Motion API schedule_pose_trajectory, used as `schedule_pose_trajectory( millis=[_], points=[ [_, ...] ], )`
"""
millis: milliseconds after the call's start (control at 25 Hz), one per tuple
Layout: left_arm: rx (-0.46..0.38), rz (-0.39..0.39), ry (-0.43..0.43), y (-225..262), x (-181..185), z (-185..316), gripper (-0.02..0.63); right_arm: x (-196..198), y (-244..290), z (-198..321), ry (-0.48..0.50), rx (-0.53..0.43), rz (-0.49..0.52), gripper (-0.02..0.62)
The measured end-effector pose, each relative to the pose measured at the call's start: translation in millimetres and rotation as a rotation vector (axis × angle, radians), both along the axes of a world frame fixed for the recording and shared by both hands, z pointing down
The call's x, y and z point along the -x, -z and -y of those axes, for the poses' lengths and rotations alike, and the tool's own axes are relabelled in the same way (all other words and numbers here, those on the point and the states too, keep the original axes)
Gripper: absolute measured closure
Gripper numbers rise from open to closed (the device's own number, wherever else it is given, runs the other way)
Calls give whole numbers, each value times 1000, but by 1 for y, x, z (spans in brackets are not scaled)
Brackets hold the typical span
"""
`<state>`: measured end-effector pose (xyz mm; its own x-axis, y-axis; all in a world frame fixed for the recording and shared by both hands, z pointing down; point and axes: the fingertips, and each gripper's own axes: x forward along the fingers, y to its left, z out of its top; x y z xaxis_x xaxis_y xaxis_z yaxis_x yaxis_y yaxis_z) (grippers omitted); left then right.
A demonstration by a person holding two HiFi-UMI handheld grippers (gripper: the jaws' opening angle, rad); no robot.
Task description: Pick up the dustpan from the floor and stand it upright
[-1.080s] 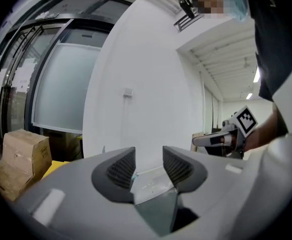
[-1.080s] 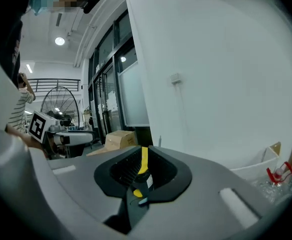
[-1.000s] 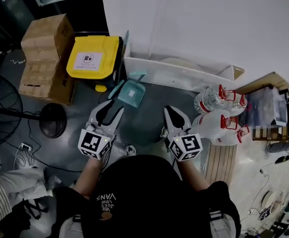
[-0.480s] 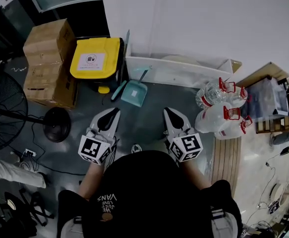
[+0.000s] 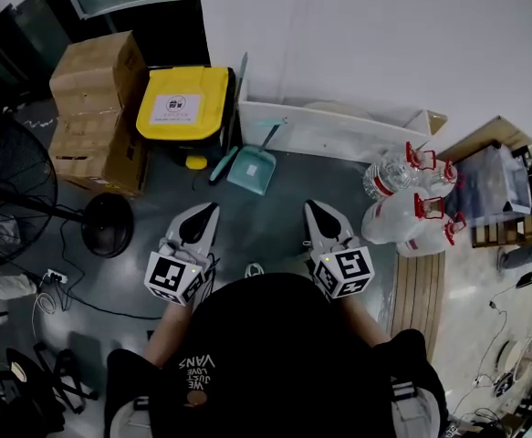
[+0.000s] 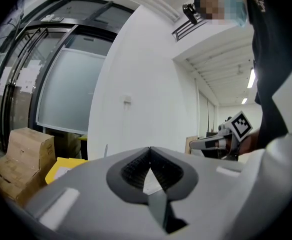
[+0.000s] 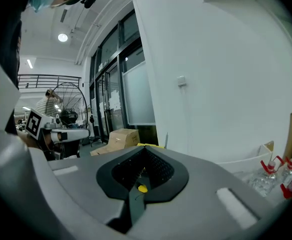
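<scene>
Our left gripper (image 5: 209,211) and right gripper (image 5: 313,207) hang close to our body, both clenched on nothing, jaws met at the tips. Ahead, well apart from both, the dustpan (image 5: 252,169) sits on the floor (image 5: 275,217) beside the bin (image 5: 179,106), at the foot of the white ledge (image 5: 339,137). Its long axis runs away from us, handle toward the ledge, mouth toward us. From above we cannot tell whether it lies flat or leans propped on the ledge, so this fits a pan waiting to be lifted or one stood up. Either way, we judge the handle's lean the thing to check.
</scene>
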<state>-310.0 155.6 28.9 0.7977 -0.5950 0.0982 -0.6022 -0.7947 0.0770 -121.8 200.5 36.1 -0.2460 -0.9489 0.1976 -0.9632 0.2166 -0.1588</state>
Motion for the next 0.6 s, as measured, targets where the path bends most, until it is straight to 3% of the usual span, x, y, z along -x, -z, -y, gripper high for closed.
schedule_pose_trajectory(
  millis=[600],
  points=[
    [10, -19, -1, -1, 11, -5, 554, 13, -1, -4, 12, 19, -28, 594]
  ],
)
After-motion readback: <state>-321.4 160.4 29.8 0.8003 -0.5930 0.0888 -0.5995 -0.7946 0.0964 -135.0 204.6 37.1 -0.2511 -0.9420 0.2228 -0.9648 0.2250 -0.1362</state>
